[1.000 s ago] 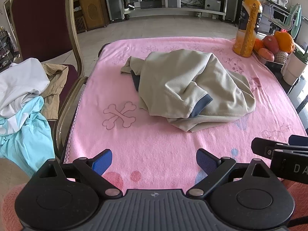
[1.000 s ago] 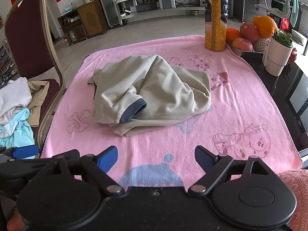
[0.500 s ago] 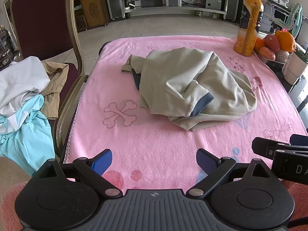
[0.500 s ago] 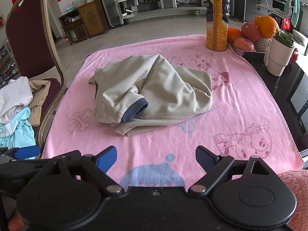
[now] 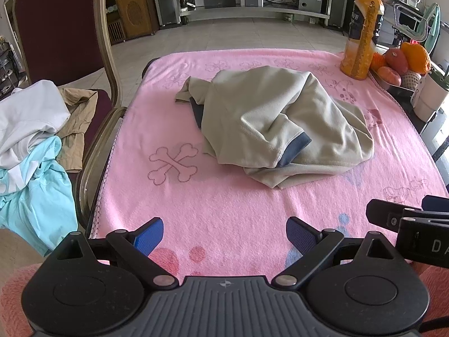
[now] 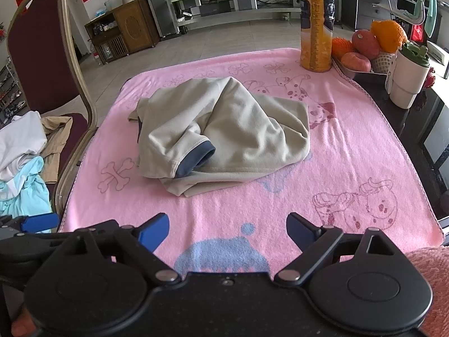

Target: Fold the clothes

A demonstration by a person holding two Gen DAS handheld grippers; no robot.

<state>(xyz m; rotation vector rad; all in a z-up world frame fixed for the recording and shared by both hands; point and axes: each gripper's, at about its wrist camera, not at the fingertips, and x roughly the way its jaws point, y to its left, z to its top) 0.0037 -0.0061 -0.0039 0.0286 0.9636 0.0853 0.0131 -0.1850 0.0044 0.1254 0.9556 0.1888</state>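
Left wrist: left gripper (image 5: 224,231) spread wide, empty. Beige polo shirt (image 5: 277,125) heaped mid-blanket (image 5: 224,205); soft, light, likely limp.

Right wrist: right gripper (image 6: 227,231) wide, empty. Navy-cuffed sleeve (image 6: 196,156) or hem offers grip.

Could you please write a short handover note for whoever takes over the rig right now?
Left gripper: open, empty, over the near edge of the pink towel.
Right gripper: open, empty, alongside it.
Beige shirt: crumpled in a heap mid-towel, navy-cuffed sleeve on top, facing the grippers.
More clothes are piled on the chair to the left.
Done: no folding yet.
Left: spread the shirt flat, fold it, then probably the chair pile. The juice bottle and fruit stand at the far right corner.
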